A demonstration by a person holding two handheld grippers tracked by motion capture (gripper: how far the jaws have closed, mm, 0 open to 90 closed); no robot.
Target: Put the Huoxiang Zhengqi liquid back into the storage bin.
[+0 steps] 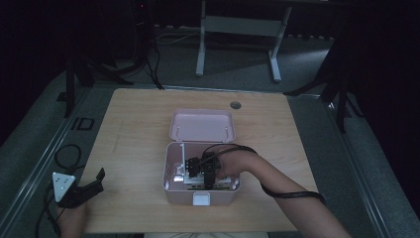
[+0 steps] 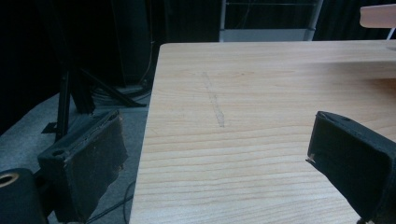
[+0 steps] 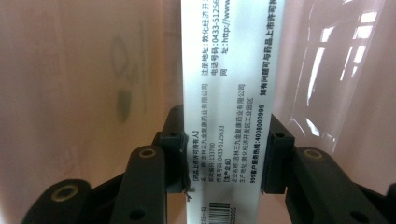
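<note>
A pale pink box (image 1: 171,191) stands open in the middle of the wooden table (image 1: 133,129), its lid (image 1: 202,126) tipped back. My right gripper (image 1: 199,171) reaches down inside it. In the right gripper view the right gripper (image 3: 224,158) is shut on a white printed carton (image 3: 226,70), one pad on each narrow side, with the pink wall (image 3: 84,70) right behind. More packets (image 1: 218,184) lie in the box. At the table's front left corner my left gripper (image 1: 91,186) is open; in its own view the left gripper (image 2: 215,154) holds nothing above bare wood.
A round cable hole (image 1: 236,105) sits near the table's far edge. Beyond the table stands a white desk frame (image 1: 237,25), with dark stand legs (image 1: 99,69) on the floor at left and right. The table's left edge (image 2: 149,121) runs beside my left gripper.
</note>
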